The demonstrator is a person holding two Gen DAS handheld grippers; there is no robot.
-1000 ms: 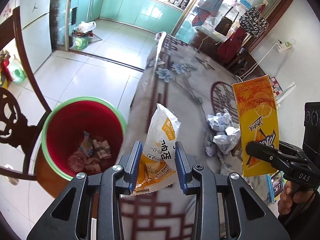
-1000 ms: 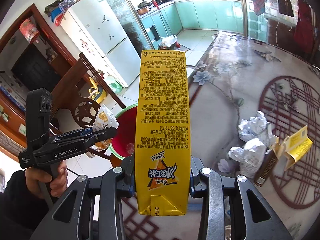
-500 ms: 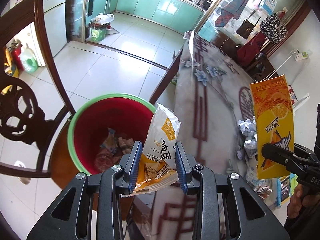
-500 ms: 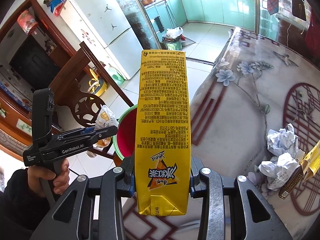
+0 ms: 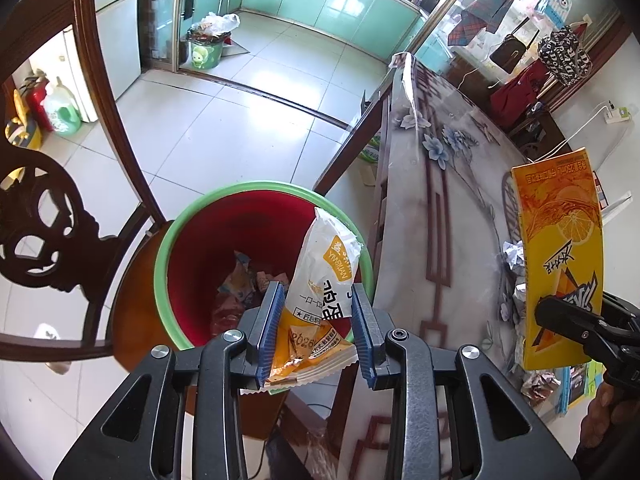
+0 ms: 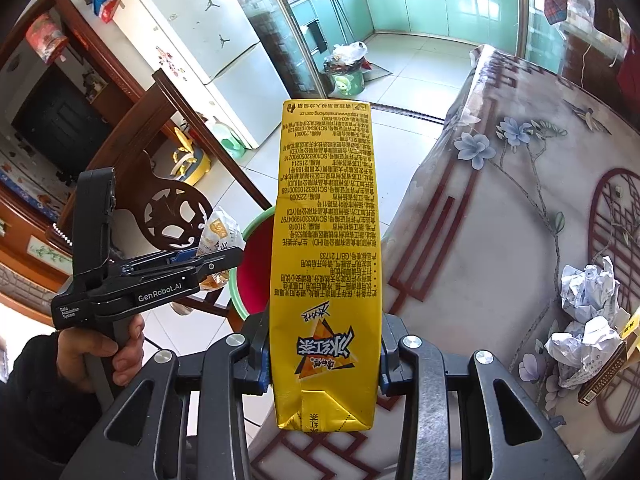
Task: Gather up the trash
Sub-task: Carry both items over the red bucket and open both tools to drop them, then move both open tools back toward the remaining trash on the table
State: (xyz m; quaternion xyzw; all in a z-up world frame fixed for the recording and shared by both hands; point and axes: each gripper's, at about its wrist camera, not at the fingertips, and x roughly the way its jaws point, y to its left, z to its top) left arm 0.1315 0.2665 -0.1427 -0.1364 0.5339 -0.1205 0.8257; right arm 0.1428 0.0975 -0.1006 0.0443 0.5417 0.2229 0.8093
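Two grippers are carrying trash toward the red bin (image 5: 256, 264).

Left gripper (image 5: 316, 336) is clamping a snack wrapper (image 5: 320, 292) over the bin's near rim; right gripper (image 6: 322, 356) is squeezing a yellow drink carton (image 6: 324, 260) beside the bin, above the table edge. Risk: the wrapper, released here, is likely catching the rim and sliding outside; the carton is not yet above the opening. Only the right wrist view is showing the crumpled paper (image 6: 584, 292) waiting on the table (image 6: 480, 240), far from the bin.
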